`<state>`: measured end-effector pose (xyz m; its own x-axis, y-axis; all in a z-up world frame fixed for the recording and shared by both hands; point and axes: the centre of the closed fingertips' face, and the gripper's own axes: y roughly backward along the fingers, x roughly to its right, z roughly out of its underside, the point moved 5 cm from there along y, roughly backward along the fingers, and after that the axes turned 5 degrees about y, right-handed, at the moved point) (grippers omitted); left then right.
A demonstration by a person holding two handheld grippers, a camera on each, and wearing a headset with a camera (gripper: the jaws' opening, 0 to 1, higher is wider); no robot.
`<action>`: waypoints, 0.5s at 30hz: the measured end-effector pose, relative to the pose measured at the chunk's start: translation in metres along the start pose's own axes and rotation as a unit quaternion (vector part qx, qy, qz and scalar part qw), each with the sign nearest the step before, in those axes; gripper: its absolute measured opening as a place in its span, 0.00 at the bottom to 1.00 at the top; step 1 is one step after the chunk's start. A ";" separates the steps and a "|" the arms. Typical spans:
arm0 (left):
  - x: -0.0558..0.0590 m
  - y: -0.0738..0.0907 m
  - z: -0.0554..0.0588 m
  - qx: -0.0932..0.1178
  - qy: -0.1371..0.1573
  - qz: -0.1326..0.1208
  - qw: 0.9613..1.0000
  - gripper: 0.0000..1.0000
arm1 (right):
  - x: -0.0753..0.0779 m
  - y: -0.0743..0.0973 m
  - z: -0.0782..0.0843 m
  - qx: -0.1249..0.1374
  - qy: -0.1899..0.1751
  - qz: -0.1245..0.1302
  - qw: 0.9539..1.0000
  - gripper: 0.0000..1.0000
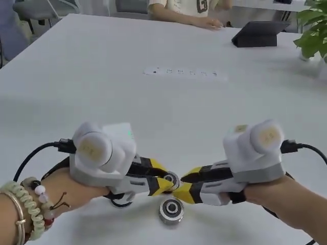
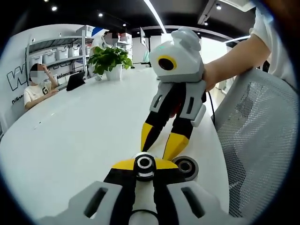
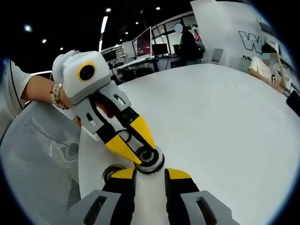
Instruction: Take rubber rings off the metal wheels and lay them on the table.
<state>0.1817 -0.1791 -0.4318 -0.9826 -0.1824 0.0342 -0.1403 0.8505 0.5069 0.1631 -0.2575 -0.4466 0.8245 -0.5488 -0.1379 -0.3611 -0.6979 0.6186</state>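
Head view: the left gripper (image 1: 166, 182) and right gripper (image 1: 183, 185) are held tip to tip low over the white table (image 1: 153, 102). A wheel (image 1: 172, 179) is clamped in the left jaws. The right jaws are seen slightly parted, right at that wheel; contact cannot be told. A second wheel (image 1: 171, 211) is laid flat on the table just below the tips. A dark round thing (image 1: 120, 202) is half hidden under the left gripper; what it is cannot be told. Bracelets (image 1: 23, 206) are worn on the left wrist. A tablet (image 1: 258, 34) and a plant (image 1: 314, 30) are seen at the far edge.

Left gripper view: the wheel (image 2: 144, 164) is pinched between the yellow tips of the left gripper (image 2: 144, 168), with a dark band shown round its bright hub. The right gripper (image 2: 161, 143) is pointed down at it from above, jaws narrowly apart, tips just beside the wheel. The second wheel (image 2: 185, 167) is seen on the table just right of the held one. A mesh chair (image 2: 262, 140) is seen at right.

Right gripper view: the right gripper (image 3: 151, 174) is seen with jaws apart, nothing gripped between them. The wheel (image 3: 150, 160) is held just beyond them by the left gripper (image 3: 144, 152). The second wheel (image 3: 114, 173) is partly hidden on the table beside the left-hand tip.
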 end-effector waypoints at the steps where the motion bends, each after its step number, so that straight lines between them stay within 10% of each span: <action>1: 0.000 0.000 0.000 0.000 0.000 0.000 1.000 0.08 | 0.000 -0.001 0.000 0.001 0.002 -0.001 1.000 0.20; 15: 0.001 0.000 0.001 0.005 0.005 -0.004 1.000 0.08 | -0.002 -0.001 -0.001 -0.010 0.040 0.002 0.999 0.17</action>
<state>0.1808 -0.1789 -0.4330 -0.9800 -0.1951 0.0389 -0.1502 0.8538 0.4985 0.1620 -0.2551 -0.4467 0.8556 -0.5126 -0.0722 -0.3573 -0.6857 0.6342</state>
